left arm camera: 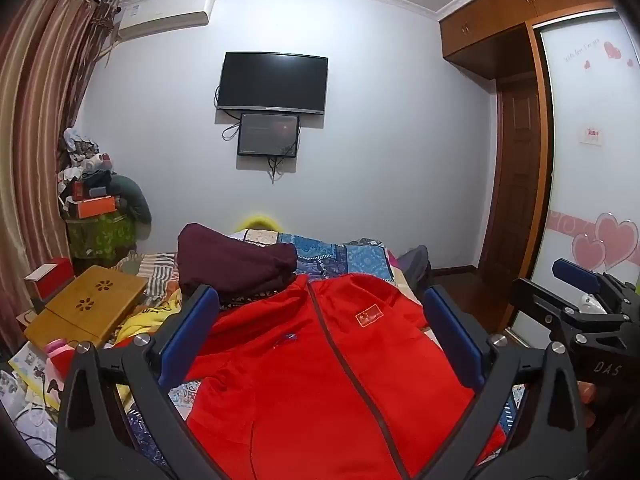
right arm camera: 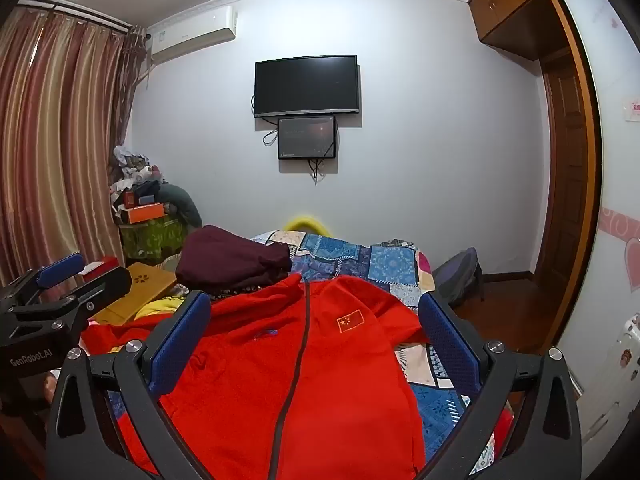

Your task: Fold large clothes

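Red zip jacket (left arm camera: 320,380) lies spread front-up on the patchwork bedspread (right arm camera: 384,268), collar toward a maroon garment (left arm camera: 236,264). Left gripper (left arm camera: 320,340) and right gripper (right arm camera: 316,344) hover above it, jaws wide apart, gripping nothing.

Between the blue-padded black jaws of the left gripper (left arm camera: 320,328) lies a bright red jacket (left arm camera: 312,380) with a dark grey zip and a small red-and-yellow flag patch. Beyond its fingertips sits a dark maroon garment (left arm camera: 232,260) on a bedspread (left arm camera: 344,254) of blue and cream patchwork. Left of the right gripper (right arm camera: 316,328) hang curtains (right arm camera: 56,140) striped pink, brown and cream.
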Action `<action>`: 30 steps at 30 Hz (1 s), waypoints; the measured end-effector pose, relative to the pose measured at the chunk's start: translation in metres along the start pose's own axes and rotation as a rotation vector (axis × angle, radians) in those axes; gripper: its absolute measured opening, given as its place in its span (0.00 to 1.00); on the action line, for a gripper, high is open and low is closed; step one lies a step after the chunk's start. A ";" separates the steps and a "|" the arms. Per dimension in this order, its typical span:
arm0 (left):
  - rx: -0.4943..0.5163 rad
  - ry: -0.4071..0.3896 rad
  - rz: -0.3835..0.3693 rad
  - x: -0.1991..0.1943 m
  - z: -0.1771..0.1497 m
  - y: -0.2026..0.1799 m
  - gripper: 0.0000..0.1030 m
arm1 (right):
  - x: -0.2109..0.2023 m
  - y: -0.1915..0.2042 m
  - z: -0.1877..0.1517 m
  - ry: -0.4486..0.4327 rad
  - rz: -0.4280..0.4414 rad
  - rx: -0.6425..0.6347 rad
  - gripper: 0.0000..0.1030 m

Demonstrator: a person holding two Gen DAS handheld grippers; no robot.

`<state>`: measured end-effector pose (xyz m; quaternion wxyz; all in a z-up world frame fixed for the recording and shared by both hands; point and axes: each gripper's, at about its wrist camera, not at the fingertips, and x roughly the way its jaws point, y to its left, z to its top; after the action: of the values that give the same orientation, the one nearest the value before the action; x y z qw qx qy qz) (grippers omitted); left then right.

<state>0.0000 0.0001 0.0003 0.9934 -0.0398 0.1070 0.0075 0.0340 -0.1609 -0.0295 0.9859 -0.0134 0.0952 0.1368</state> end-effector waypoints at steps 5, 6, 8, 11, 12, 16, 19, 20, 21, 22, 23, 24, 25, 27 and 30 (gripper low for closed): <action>-0.003 0.005 0.005 0.001 0.001 0.000 1.00 | 0.001 0.000 0.000 0.005 -0.001 0.001 1.00; -0.003 0.006 0.005 0.002 0.002 -0.003 1.00 | 0.001 0.000 -0.001 0.005 -0.001 0.001 1.00; -0.006 0.008 0.004 0.002 0.001 -0.004 1.00 | 0.002 0.001 -0.001 0.004 -0.001 0.000 1.00; -0.010 0.006 0.002 0.000 -0.001 -0.001 1.00 | 0.001 -0.001 -0.001 0.006 0.000 0.006 1.00; -0.009 0.006 0.005 0.002 -0.002 -0.001 1.00 | 0.001 0.000 -0.001 0.006 0.001 0.006 1.00; -0.008 0.006 0.008 0.005 -0.004 0.002 1.00 | 0.002 0.001 -0.001 0.008 0.000 0.006 1.00; -0.013 0.006 0.010 0.006 -0.005 0.003 1.00 | 0.002 0.001 -0.002 0.010 0.001 0.005 1.00; -0.014 0.006 0.009 0.006 -0.005 0.003 1.00 | 0.003 0.001 -0.002 0.011 0.000 0.004 1.00; -0.015 0.007 0.009 0.006 -0.006 0.004 1.00 | 0.005 0.001 -0.004 0.012 -0.001 0.004 1.00; -0.017 0.009 0.009 0.006 -0.005 0.004 1.00 | 0.005 0.001 -0.003 0.012 0.000 0.005 1.00; -0.018 0.009 0.010 0.007 -0.005 0.005 1.00 | 0.001 0.002 -0.010 0.013 0.001 0.006 1.00; -0.019 0.009 0.013 0.006 -0.005 0.005 1.00 | 0.002 -0.001 -0.009 0.013 0.001 0.007 1.00; -0.020 0.009 0.014 0.006 -0.005 0.005 1.00 | 0.002 -0.002 -0.010 0.014 0.001 0.008 1.00; -0.022 0.012 0.013 0.008 -0.005 0.006 1.00 | 0.003 -0.001 -0.011 0.014 0.001 0.009 1.00; -0.023 0.015 0.014 0.008 -0.005 0.006 1.00 | 0.004 -0.001 -0.010 0.017 0.001 0.007 1.00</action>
<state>0.0070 0.0062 -0.0068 0.9920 -0.0504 0.1146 0.0154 0.0361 -0.1618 -0.0399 0.9851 -0.0109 0.1042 0.1367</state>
